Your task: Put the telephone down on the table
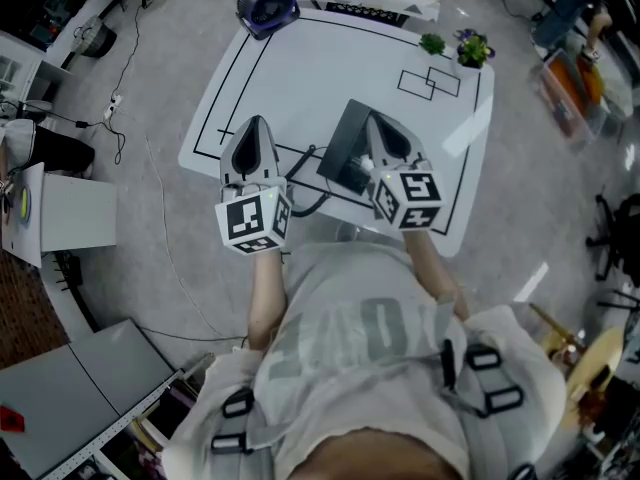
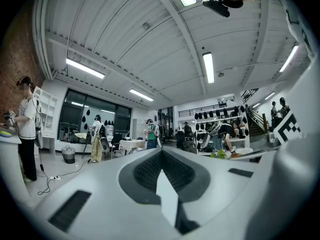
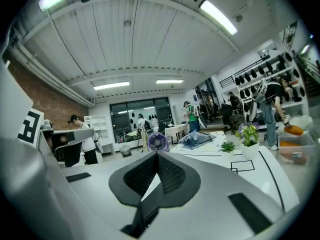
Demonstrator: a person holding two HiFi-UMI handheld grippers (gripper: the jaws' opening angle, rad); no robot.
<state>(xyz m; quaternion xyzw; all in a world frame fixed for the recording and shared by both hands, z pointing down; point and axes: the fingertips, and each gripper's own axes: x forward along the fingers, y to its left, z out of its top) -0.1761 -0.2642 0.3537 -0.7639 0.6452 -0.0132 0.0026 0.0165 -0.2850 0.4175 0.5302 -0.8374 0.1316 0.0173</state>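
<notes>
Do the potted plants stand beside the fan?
No, the potted plants sit at the table's far right corner, the fan at far left.

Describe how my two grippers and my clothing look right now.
The left gripper and right gripper match: pale grey tapered shells narrowing to a point, dark ribbed pads inside, black slot marks on top. Each carries a white cube with black square markers at its rear. You wear a light grey T-shirt with faded lettering and harness straps with black buckles.

Grey tee (image 1: 370,338), seemingly harnessed; grey left gripper (image 1: 254,124), right gripper (image 1: 375,119), marker cubes (image 1: 253,220).
</notes>
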